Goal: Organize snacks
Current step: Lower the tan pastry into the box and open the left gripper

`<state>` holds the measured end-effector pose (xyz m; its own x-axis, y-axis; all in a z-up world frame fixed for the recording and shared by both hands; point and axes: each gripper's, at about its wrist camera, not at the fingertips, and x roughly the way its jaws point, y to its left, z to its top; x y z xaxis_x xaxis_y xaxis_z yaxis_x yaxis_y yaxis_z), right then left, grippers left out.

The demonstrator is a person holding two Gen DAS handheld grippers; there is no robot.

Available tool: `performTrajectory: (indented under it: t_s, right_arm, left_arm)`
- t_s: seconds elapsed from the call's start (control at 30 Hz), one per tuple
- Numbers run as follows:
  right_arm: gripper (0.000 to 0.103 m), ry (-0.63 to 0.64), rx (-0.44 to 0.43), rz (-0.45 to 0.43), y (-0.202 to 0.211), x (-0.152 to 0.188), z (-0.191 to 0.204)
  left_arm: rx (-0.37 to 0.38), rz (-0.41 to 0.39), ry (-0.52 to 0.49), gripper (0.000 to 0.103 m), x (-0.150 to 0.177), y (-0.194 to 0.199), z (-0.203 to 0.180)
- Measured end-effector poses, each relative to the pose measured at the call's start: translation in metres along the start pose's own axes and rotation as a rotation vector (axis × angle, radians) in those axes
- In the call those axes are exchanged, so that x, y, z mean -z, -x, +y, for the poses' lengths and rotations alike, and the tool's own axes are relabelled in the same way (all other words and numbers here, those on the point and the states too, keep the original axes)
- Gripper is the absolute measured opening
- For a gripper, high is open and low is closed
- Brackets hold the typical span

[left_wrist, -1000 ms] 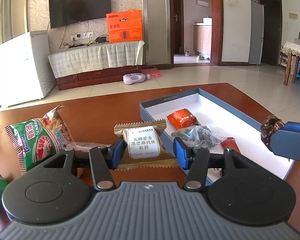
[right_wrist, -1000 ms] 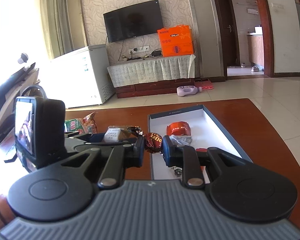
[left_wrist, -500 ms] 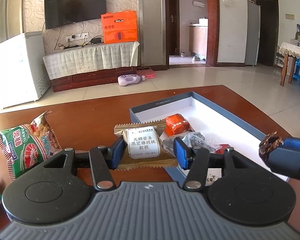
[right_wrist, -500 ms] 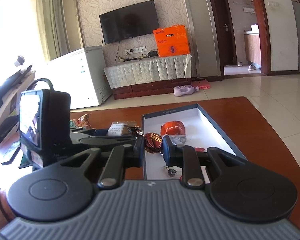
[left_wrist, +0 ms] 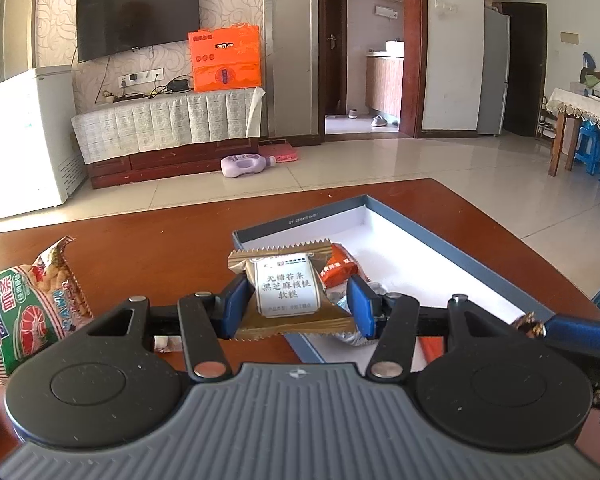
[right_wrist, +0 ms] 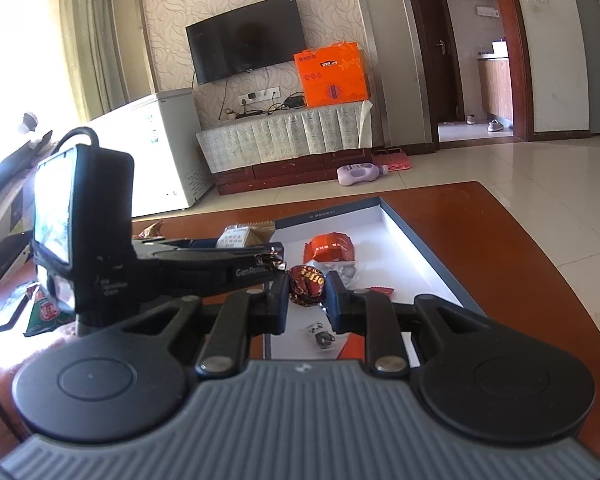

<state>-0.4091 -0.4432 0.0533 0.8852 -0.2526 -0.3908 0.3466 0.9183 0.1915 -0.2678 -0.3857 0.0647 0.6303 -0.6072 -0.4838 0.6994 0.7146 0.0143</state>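
2 claws in use: my left claw point(left_wrist: 298, 306) holds a gold-wrapped cake packet point(left_wrist: 286, 292), though only its left finger point(left_wrist: 236, 306) visibly touches it, at the near-left corner of the blue tray point(left_wrist: 296, 222); my right claw point(right_wrist: 306, 306) pinches a brown wrapped candy point(right_wrist: 307, 280) above the tray's near end. 1 orange packet point(right_wrist: 332, 248) lies inside the tray; 1 green shrimp-chip bag point(left_wrist: 24, 300) lies on the table point(left_wrist: 160, 240), left.
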Motion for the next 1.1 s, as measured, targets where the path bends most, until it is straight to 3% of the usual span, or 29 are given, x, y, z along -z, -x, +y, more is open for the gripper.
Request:
performTrajectory:
  t_s: [1.1]
  right_arm:
    - [0.023, -0.048, 0.032, 0.016, -0.007, 0.002, -0.009]
  left_arm:
    - [0.04, 0.053, 0.01, 0.059, -0.013, -0.085, -0.033]
